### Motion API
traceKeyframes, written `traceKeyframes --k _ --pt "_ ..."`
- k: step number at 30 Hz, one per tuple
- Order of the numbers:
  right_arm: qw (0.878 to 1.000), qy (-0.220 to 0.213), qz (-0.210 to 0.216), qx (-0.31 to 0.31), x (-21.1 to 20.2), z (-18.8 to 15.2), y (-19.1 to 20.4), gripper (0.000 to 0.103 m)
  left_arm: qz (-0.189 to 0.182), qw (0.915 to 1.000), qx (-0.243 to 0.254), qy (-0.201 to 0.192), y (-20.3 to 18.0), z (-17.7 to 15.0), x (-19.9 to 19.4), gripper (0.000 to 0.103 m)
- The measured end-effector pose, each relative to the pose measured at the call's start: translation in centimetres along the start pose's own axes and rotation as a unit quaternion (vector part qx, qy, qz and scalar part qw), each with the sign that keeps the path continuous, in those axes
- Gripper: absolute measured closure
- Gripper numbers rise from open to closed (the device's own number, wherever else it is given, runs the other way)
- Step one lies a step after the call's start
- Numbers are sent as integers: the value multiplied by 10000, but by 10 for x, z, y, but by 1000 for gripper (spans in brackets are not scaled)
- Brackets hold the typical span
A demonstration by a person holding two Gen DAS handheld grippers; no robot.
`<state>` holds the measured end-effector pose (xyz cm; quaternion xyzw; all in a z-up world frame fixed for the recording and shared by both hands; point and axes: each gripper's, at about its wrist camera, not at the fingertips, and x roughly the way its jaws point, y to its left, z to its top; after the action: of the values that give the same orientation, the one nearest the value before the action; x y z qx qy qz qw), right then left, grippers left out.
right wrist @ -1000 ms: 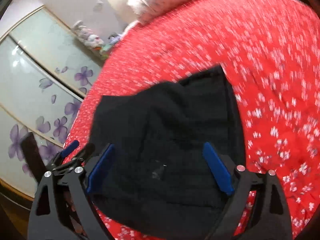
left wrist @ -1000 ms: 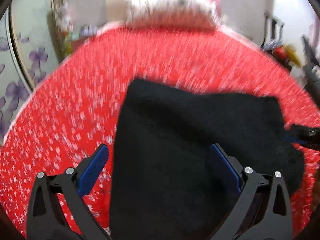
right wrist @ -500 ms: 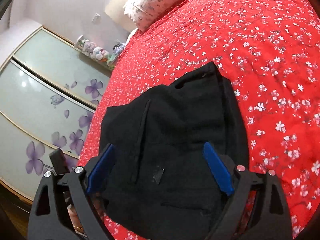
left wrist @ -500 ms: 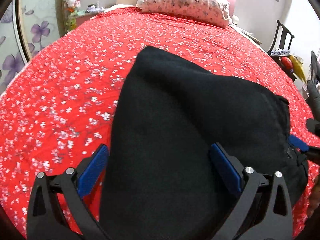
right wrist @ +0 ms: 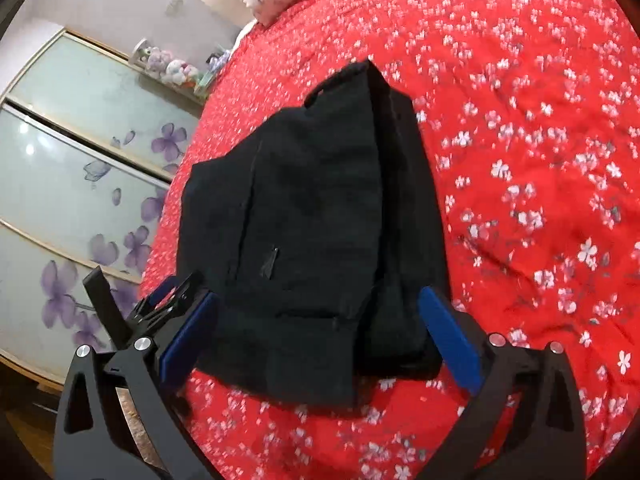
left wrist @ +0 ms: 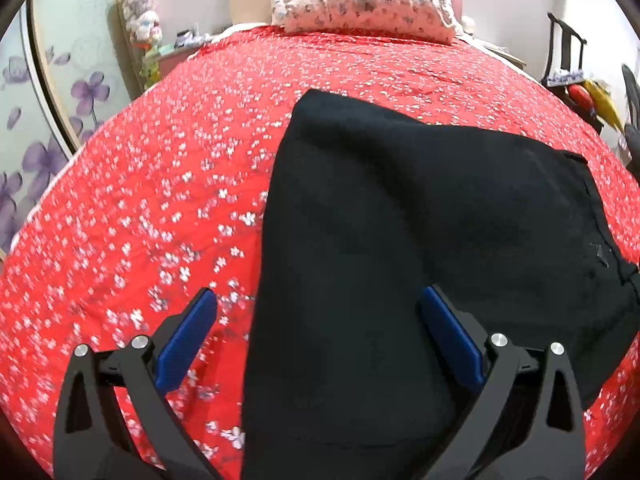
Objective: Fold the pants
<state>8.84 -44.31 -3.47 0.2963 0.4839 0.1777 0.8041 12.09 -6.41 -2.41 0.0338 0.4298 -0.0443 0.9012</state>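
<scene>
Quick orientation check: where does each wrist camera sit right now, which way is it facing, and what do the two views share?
Left wrist: rides on the left gripper, low over the black pants, facing the pillow at the bed's head; own open fingers show.
Right wrist: on the right gripper, above the pants' near edge, facing the wardrobe doors; own open fingers and the left gripper show.
Shared: pants, red floral bedspread, pillow.

Pants [left wrist: 420, 220] black; bedspread [left wrist: 160, 200] red (white blossom print); wardrobe doors [right wrist: 72, 152] pale, purple flowers
</scene>
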Motion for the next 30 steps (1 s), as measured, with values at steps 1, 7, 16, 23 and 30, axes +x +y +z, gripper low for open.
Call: traceKeyframes --k 1,7,16,23,30 --pt "9999 5 -118 -124 3 0 5 1 -34 10000 -34 -10 1 -1 2 2" --pt "9973 -208 -500 -504 -1 -1 23 1 -283 9992 -292 26 9 -5 5 2" --pt "9969 45 297 -722 2 1 40 1 -241 9993 -227 -182 10 -12 -4 2" --pt "9958 -207 650 -606 -5 16 28 1 -969 9916 -858 -4 32 -17 7 2" --pt "9984 -97 437 341 -3 50 -31 11 -920 9923 -824 -49 28 -19 6 2"
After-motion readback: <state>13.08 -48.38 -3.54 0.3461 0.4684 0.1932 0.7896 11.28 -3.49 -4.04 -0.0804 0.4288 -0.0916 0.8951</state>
